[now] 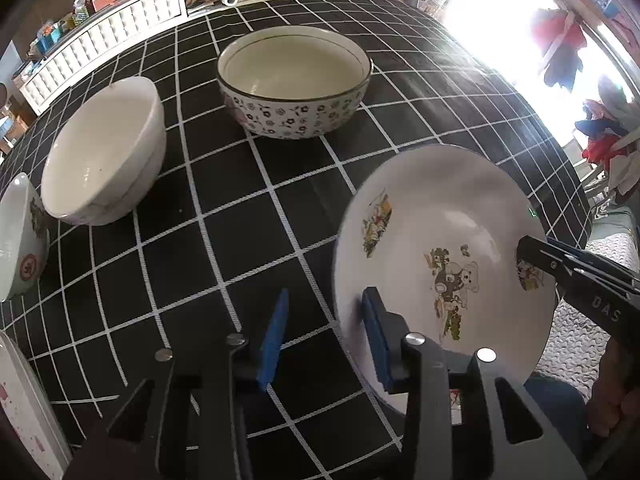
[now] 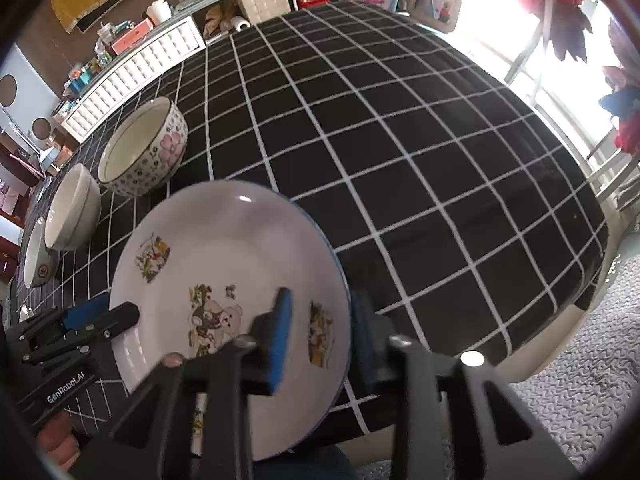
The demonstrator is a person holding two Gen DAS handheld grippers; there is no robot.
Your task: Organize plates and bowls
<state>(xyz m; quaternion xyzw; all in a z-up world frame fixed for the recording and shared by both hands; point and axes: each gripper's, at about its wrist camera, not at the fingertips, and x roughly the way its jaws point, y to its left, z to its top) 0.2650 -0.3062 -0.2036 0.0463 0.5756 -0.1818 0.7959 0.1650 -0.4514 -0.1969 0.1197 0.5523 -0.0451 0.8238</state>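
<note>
A white plate with cartoon bear prints point(image 1: 444, 248) point(image 2: 236, 256) is held above the near edge of the black checked table point(image 1: 248, 216). My left gripper point(image 1: 326, 336) is open, its jaws straddling the plate's left rim. My right gripper point(image 2: 320, 332) also straddles the plate's right rim with a gap between its pads; whether it grips is unclear. It shows in the left wrist view point(image 1: 568, 272). A flowered bowl point(image 1: 294, 84) point(image 2: 142, 148) stands at the table's middle. A plain white bowl point(image 1: 104, 152) point(image 2: 72, 208) and a small printed bowl point(image 1: 20, 240) point(image 2: 38, 256) stand left.
Another plate's rim point(image 1: 24, 404) shows at the bottom left. White drawer units point(image 1: 100, 44) and cluttered shelves line the far side. A bright window point(image 2: 532, 24) with hanging clothes is at the right. A grey textured mat point(image 2: 568, 392) lies beyond the table's right edge.
</note>
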